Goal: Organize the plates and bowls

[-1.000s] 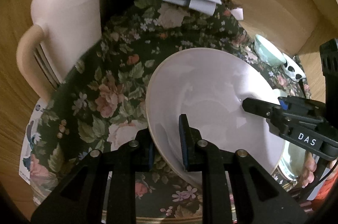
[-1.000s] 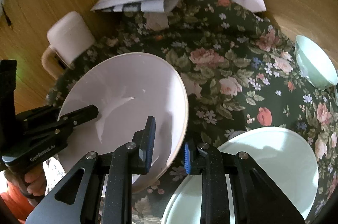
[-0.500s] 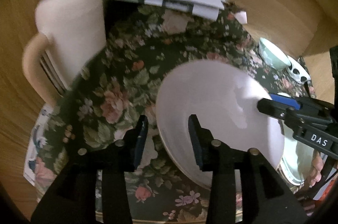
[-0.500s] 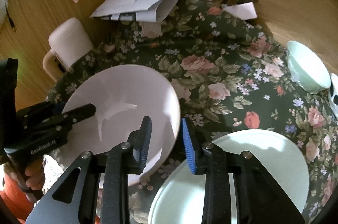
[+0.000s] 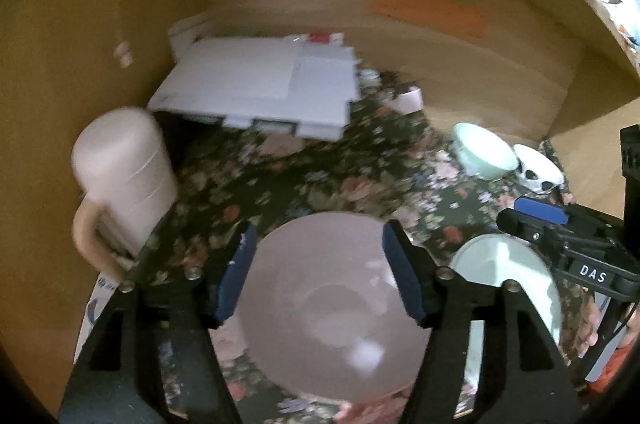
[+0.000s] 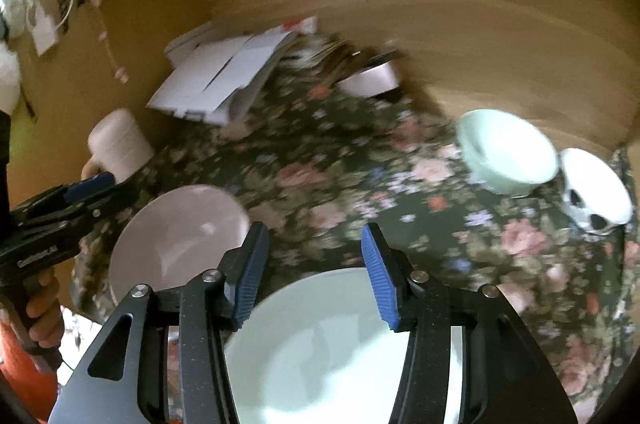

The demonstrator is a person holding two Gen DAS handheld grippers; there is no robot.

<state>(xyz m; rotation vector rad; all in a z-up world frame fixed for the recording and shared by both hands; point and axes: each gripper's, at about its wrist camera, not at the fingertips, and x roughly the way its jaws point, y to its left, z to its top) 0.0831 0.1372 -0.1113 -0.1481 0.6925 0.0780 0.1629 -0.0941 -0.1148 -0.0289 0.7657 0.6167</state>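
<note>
nearest, left gripper (image 5: 318,268) opening, nothing pinched, above the pink plate (image 5: 328,308) lying flat on the floral cloth (image 6: 328,160). right gripper (image 6: 312,268) likewise opening and empty, over the pale green plate (image 6: 332,348) beside it. further back, green bowl (image 6: 506,152) and spotted bowl (image 6: 596,190) touching, probably left to sort.

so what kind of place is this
Probably a home table in a wood-panelled corner: a floral tablecloth holding a pink plate, a pale green bowl, and loose papers.
</note>
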